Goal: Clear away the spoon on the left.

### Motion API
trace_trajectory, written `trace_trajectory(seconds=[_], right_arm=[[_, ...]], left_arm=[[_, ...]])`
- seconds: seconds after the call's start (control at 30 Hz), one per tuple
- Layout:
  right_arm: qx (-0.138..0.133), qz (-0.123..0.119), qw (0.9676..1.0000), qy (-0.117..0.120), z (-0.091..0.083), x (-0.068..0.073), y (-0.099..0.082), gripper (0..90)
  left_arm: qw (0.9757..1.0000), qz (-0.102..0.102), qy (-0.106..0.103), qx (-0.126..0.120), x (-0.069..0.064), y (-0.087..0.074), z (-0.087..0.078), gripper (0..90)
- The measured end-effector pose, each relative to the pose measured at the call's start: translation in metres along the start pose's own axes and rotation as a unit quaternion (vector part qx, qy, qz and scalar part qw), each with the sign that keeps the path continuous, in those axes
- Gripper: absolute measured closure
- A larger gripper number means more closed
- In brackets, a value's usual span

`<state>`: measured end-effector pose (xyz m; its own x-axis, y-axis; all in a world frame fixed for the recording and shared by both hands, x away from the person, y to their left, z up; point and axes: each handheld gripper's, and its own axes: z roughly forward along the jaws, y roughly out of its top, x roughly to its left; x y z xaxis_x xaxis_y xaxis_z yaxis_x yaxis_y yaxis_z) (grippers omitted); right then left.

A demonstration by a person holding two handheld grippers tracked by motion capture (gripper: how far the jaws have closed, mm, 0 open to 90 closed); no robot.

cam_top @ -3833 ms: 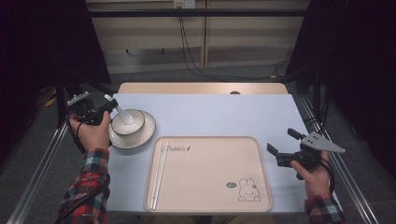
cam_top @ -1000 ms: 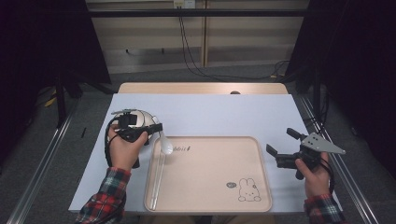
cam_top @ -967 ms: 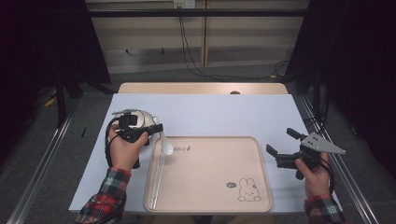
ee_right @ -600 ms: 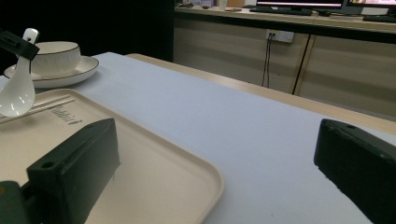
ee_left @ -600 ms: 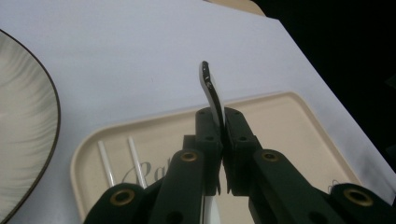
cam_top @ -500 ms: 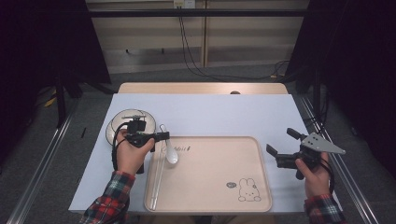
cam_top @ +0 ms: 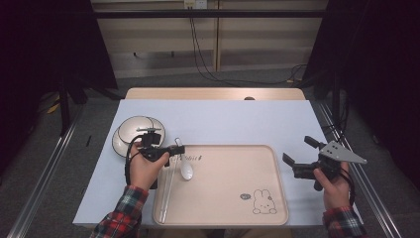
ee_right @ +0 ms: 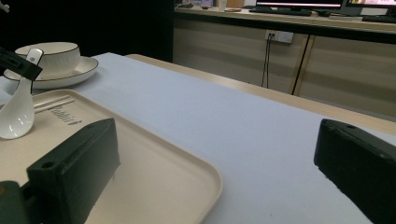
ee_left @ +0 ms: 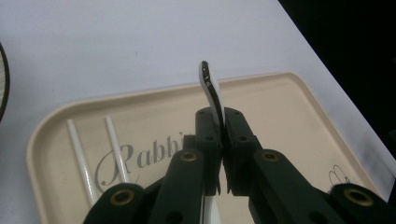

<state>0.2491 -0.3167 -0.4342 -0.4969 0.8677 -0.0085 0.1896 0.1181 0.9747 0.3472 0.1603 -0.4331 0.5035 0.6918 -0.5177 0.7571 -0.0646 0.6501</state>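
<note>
A white spoon [cam_top: 186, 168] hangs bowl-down over the left part of the beige rabbit tray [cam_top: 228, 198], its bowl at or just above the tray floor. My left gripper [cam_top: 177, 148] is shut on the spoon's handle. The left gripper view has the handle [ee_left: 212, 93] pinched between the black jaws of my left gripper [ee_left: 223, 126], above the tray [ee_left: 280, 107]. My right gripper [cam_top: 298, 149] stands open, nothing in it, off the tray's right edge. From the right gripper view, the spoon [ee_right: 16, 116] is far left, beyond my right gripper [ee_right: 219, 144].
Two white chopsticks [cam_top: 167, 191] lie along the tray's left side, close to the spoon. A white bowl [cam_top: 133, 130] on a plate [ee_right: 70, 74] stands on the pale blue table cover behind the left hand. A wooden strip [cam_top: 213, 93] borders the far edge.
The left hand carried the spoon from the bowl to the right and down over the tray's left part. The right hand and its open gripper stayed still.
</note>
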Motion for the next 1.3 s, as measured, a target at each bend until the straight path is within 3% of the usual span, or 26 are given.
trace_trajectory(seconds=[0.3,0.73,1.3], right_arm=[[-0.003,-0.001,1.0,0.0,0.0,0.0,0.0,0.0],[-0.003,-0.001,1.0,0.001,0.0,0.0,0.0,0.0],[0.001,-0.002,1.0,0.004,0.001,0.001,0.0,0.0]], left_arm=[[0.9999,0.006,-0.009,-0.003,-0.003,-0.004,0.01,85.9],[0.9999,-0.006,-0.013,0.004,-0.002,-0.012,0.025,83.5],[0.9996,-0.019,0.015,0.012,0.012,-0.018,0.035,78.4]])
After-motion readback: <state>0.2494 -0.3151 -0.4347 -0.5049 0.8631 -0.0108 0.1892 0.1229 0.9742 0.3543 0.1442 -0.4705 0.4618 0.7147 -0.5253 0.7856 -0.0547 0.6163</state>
